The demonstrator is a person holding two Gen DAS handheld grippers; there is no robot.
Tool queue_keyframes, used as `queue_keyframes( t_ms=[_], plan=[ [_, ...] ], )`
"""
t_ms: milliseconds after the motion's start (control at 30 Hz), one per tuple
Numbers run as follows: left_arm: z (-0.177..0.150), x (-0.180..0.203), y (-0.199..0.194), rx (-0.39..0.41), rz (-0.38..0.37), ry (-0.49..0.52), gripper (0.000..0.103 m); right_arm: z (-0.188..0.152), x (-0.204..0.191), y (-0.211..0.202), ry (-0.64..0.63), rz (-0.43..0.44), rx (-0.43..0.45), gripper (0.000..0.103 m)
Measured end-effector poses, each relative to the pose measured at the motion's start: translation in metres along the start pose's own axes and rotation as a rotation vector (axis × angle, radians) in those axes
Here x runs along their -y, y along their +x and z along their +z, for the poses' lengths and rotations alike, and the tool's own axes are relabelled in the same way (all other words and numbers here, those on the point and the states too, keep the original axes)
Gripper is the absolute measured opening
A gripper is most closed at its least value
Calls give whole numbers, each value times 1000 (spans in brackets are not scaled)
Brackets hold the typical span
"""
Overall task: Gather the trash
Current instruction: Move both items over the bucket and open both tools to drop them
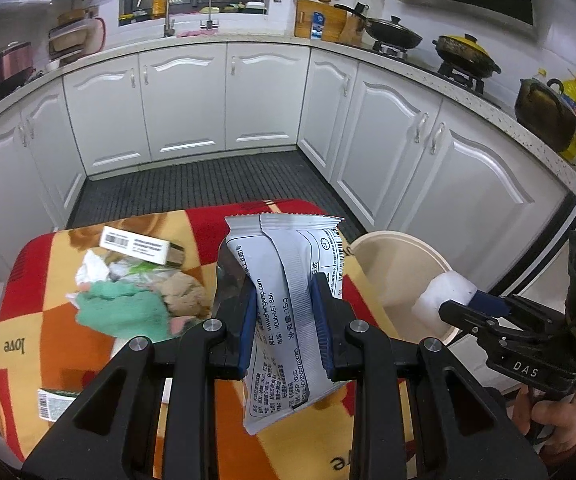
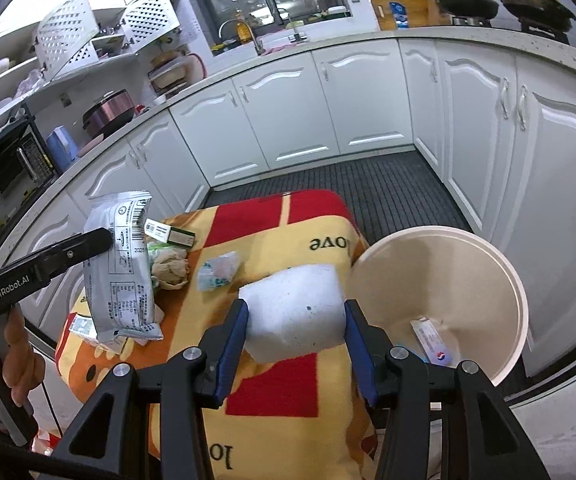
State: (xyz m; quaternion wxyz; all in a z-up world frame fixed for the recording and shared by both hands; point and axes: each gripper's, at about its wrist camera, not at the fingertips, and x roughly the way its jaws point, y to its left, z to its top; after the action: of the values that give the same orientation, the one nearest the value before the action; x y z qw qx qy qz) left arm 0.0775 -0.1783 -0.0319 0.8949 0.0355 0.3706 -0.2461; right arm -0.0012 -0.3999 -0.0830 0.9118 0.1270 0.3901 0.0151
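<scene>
Left hand-held gripper [image 1: 284, 320] clamped on a silver wrapper [image 1: 288, 300], held above the blanket-covered bench [image 1: 48, 320]. Right hand-held gripper [image 2: 294, 344] clamped on a white foam block [image 2: 294, 312], just beside the beige bin [image 2: 448, 272].

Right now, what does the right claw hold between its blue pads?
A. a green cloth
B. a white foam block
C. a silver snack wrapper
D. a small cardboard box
B: in the right wrist view the right claw has its pads pressed on both sides of the white foam block, beside the beige bin; the silver wrapper is in the left claw.
</scene>
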Motion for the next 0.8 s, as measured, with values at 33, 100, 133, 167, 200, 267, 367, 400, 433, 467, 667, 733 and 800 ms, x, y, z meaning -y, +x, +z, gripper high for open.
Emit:
queue_keyframes(
  t_ms=[33,100,133,167,200,267,367,400,433,467,667,733,800],
  plan=[
    [1,3,2,-2,-4,3,24,0,2,-1,4,-3,0,47],
    [2,9,7,-5,-11,7,24,-1,6,-1,10,-10,0,47],
    [3,12,9,-8,-17,9,24,-1,9,-2,13,-16,0,47],
    [4,16,11,-9,-22,12,24,-2,13,-4,17,-26,1,47],
    [5,19,14,-10,-26,15,24,-2,17,-4,21,-34,1,47],
    [8,26,19,-12,-39,19,24,-3,24,-6,31,-45,2,47],
    [11,37,28,-16,-54,25,24,-3,37,-9,52,-60,6,47],
    [13,41,31,-19,-59,26,24,-4,42,-9,60,-65,5,47],
    [14,44,34,-22,-66,27,24,-4,44,-10,65,-69,5,47],
    [14,48,37,-25,-73,29,24,-5,49,-10,70,-77,4,47],
    [18,76,60,-50,-95,59,24,-10,72,-8,107,-107,-7,47],
    [19,83,66,-53,-97,67,24,-12,79,-7,117,-117,-14,47],
    [21,87,72,-57,-103,71,24,-13,84,-6,129,-119,-19,47]
  ],
)
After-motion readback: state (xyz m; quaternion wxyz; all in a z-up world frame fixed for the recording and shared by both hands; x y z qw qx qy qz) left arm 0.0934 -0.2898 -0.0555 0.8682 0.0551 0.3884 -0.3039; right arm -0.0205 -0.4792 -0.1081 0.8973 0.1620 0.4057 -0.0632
